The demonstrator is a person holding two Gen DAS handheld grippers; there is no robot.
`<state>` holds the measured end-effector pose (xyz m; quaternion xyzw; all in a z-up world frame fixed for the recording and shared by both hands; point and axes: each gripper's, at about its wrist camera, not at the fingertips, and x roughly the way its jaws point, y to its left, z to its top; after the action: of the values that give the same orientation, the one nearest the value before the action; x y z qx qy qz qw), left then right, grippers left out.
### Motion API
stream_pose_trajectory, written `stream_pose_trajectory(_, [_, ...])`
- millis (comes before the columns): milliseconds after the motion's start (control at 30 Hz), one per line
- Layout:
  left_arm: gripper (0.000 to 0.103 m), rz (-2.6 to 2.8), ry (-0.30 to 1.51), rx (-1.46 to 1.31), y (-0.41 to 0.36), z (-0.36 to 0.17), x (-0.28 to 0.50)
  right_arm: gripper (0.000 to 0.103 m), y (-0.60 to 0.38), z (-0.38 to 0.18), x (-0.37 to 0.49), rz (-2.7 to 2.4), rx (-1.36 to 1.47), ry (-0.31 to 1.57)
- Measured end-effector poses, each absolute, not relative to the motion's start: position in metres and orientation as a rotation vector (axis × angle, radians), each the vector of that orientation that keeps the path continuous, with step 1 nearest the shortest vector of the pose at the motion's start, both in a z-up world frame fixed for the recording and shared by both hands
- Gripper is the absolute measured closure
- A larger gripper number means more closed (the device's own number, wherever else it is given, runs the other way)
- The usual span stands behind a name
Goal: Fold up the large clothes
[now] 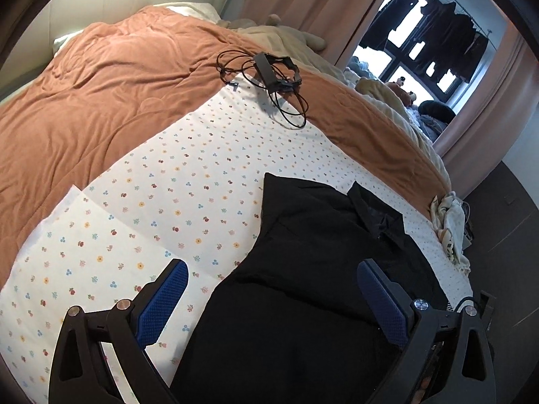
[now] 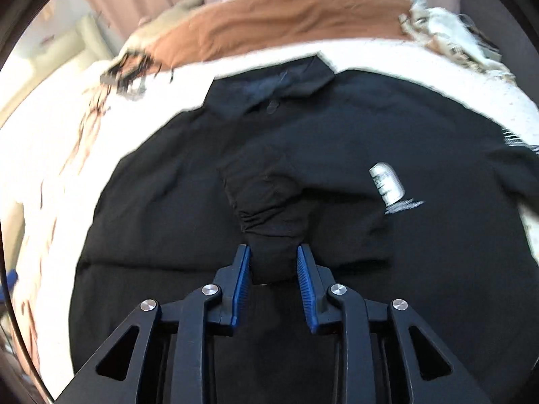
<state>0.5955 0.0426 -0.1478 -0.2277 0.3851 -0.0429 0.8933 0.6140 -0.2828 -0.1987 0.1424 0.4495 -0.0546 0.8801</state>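
While the black shirt point(image 2: 188, 181) lies spread on the flowered sheet point(image 1: 141, 181) near the bed's foot, collar point(image 2: 266, 91) toward the brown blanket point(image 1: 111, 77), fold from the bunched sleeve. Right gripper point(image 2: 273, 262): pads narrowed onto a gathered wad of black cloth, apparently pinched between them, though the blur leaves firm contact unsure. Left gripper point(image 1: 269, 289): spread wide, nothing between the pads, poised over the shirt's edge where it meets the sheet. Before lifting, confirm a grip on the sleeve layer only, not the body fabric beneath; a pinch through both layers would likely drag the whole shirt. Carry the sleeve low across the chest toward the white print point(image 2: 387, 185), then lay it flat rather than dropping it in a lump. Bring the left down to pin or take the near hem so the body keeps its place. Keep clear of the cable tangle point(image 1: 269, 80) farther up the bed. Smooth wrinkles outward before the next fold.
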Motion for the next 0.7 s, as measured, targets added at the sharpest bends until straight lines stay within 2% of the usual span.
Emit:
stream_pose_trajectory(367, [0.003, -0.105, 0.814, -0.453, 0.027, -0.151, 0.599, 0.074, -0.398, -0.157, 0.56, -0.363, 0.663, 0.703])
stream_pose_trajectory(533, [0.003, -0.115, 0.814, -0.458, 0.022, -0.151, 0.601, 0.074, -0.429, -0.175, 0.528, -0.409, 0.893, 0.641])
stream_pose_trajectory(700, [0.003, -0.122, 0.82, -0.452, 0.017, -0.153, 0.603, 0.074, -0.433, -0.21, 0.542, -0.334, 1.006, 0.707])
